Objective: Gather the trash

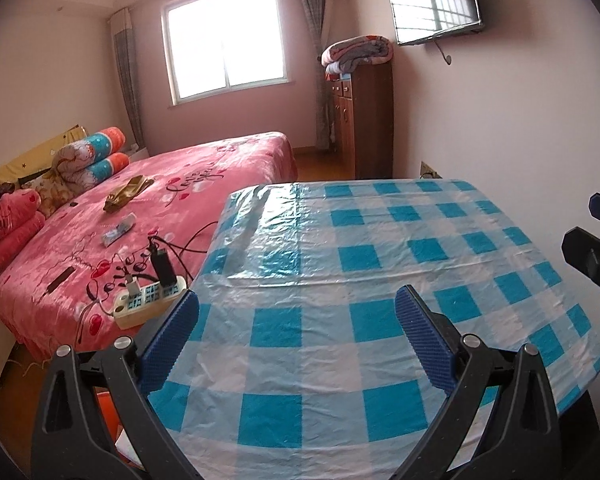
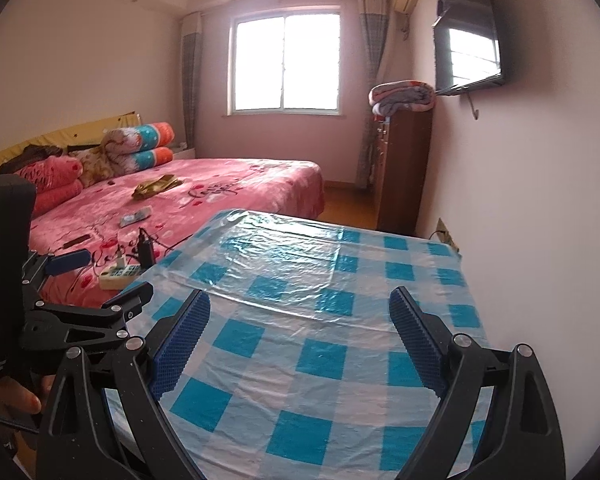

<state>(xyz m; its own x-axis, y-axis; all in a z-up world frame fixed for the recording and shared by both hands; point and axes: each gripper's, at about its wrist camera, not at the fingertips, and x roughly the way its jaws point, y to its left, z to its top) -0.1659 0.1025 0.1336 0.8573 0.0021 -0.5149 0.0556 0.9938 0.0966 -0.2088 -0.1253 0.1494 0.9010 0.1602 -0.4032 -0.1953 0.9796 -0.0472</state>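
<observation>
No trash shows on the tabletop [image 1: 380, 300], which is covered in a blue-and-white checked plastic cloth. The left hand-held gripper [image 1: 296, 320] hangs above its near edge with its blue-padded fingers spread wide and holding nothing. Beside it, the right hand-held gripper [image 2: 300, 320] is likewise spread apart and empty over the cloth. A pink bed [image 1: 204, 184] stands just beside the tabletop, carrying a white power strip [image 1: 148, 300] with plugged-in chargers, an olive crumpled item [image 1: 126, 192] and a small wrapper-like item [image 1: 118, 232], too small to identify. Farther off are a bright window [image 1: 224, 36], a wooden cabinet [image 1: 368, 120] topped with folded blankets, and a wall-mounted television [image 1: 436, 4].
</observation>
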